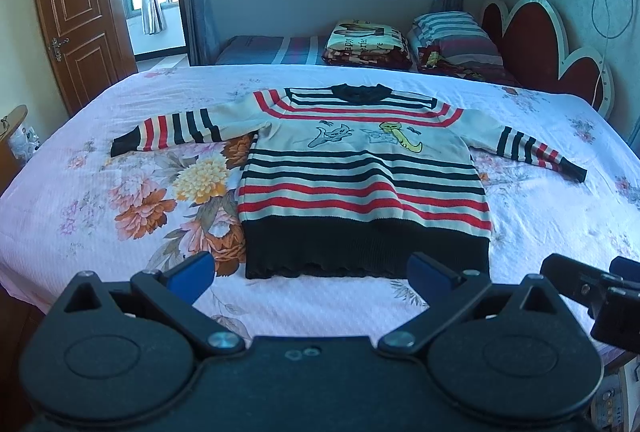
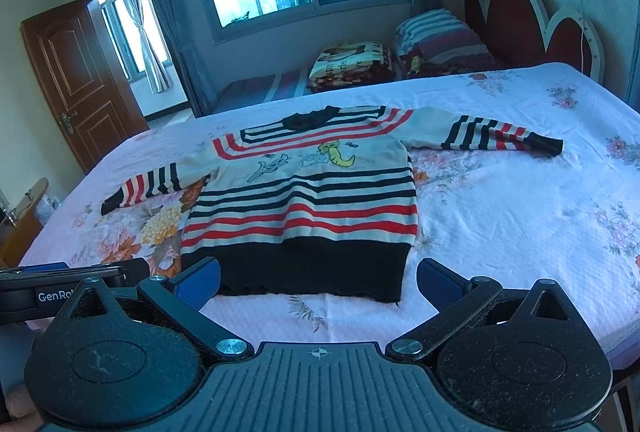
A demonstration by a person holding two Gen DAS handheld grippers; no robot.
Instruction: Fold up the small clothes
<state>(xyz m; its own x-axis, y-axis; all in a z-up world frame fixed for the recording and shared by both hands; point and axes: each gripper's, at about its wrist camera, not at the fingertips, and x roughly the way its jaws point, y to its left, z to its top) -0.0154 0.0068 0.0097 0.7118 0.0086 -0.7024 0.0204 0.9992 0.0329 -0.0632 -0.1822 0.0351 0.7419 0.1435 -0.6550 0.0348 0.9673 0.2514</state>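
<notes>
We are holding our left tool (image 1: 310,278) and right tool (image 2: 318,282) wide open, gripping nothing. Just past their blue tips, the knitted stripy sweater (image 1: 362,177) is lying flat, sleeves spread, on the bumpy, flowery bed (image 1: 120,264).

A small knitted sweater (image 1: 362,175) lies flat and face up on the floral bedsheet (image 1: 540,216), unfolded, both sleeves spread out to the sides. It is cream with black and red stripes, has a wide black hem nearest the cameras, a black collar at the far end, and cartoon animal figures across the chest. Each striped sleeve ends in a black cuff.
</notes>
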